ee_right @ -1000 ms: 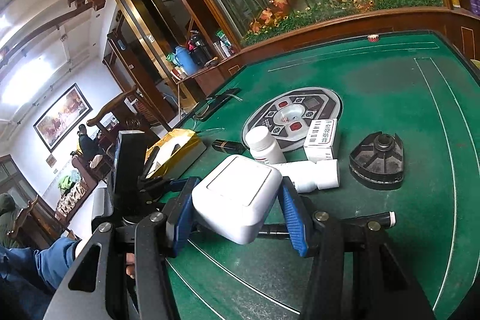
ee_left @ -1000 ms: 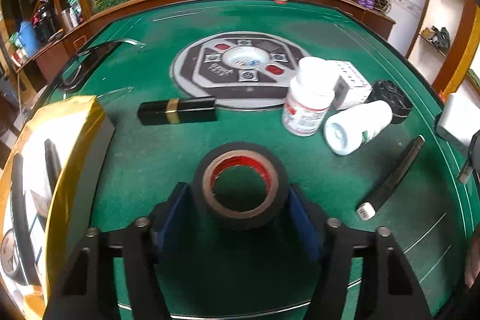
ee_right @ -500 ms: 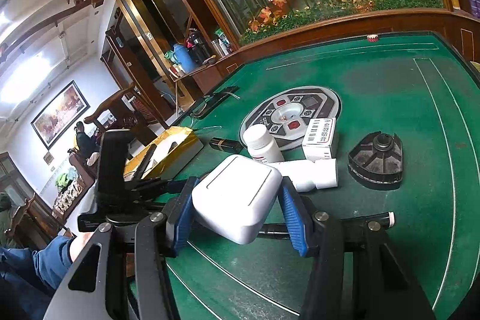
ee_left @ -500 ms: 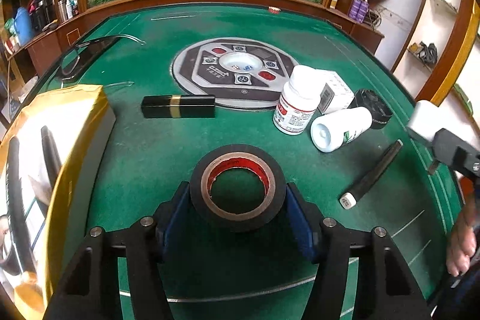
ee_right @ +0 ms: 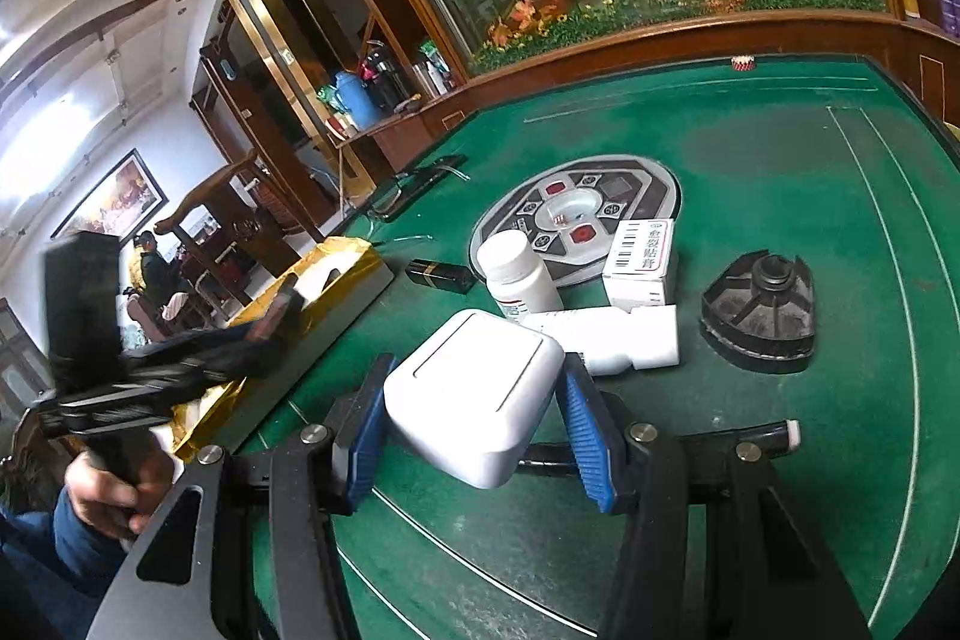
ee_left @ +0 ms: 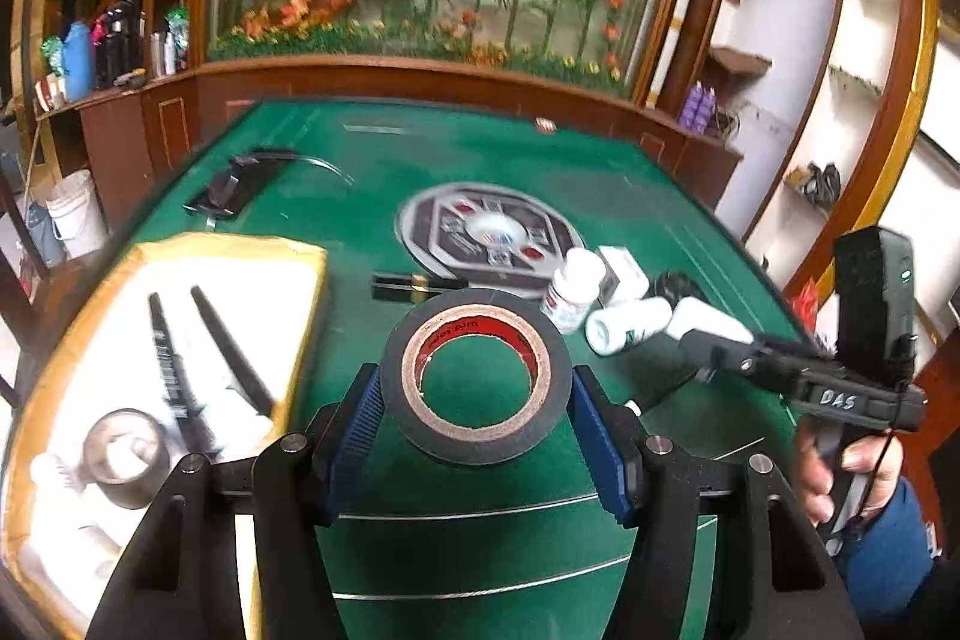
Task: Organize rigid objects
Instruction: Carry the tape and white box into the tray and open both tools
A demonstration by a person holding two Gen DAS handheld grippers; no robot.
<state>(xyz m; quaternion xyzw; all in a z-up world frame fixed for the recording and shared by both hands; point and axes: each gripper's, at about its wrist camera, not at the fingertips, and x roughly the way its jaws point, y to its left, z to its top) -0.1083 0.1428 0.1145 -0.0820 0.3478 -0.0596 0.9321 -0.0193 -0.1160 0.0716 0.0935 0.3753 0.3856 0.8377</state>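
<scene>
Both grippers are clamped on loads above the green table [ee_left: 420,160]: the left gripper [ee_left: 474,445] pinches a black tape roll [ee_left: 475,377] beside the gold-edged box [ee_left: 180,340], the right gripper [ee_right: 474,433] grips a white square case [ee_right: 474,394] near the bottles [ee_right: 519,274].

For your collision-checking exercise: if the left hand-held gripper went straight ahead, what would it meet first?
Probably the black-and-gold lipstick tube, lying just beyond the held black tape roll; depth is uncertain.

Green felt table [ee_right: 780,148]; on it gold-rimmed box [ee_left: 228,244]; white bottles [ee_right: 516,274]; black lipstick case [ee_right: 441,275].
</scene>
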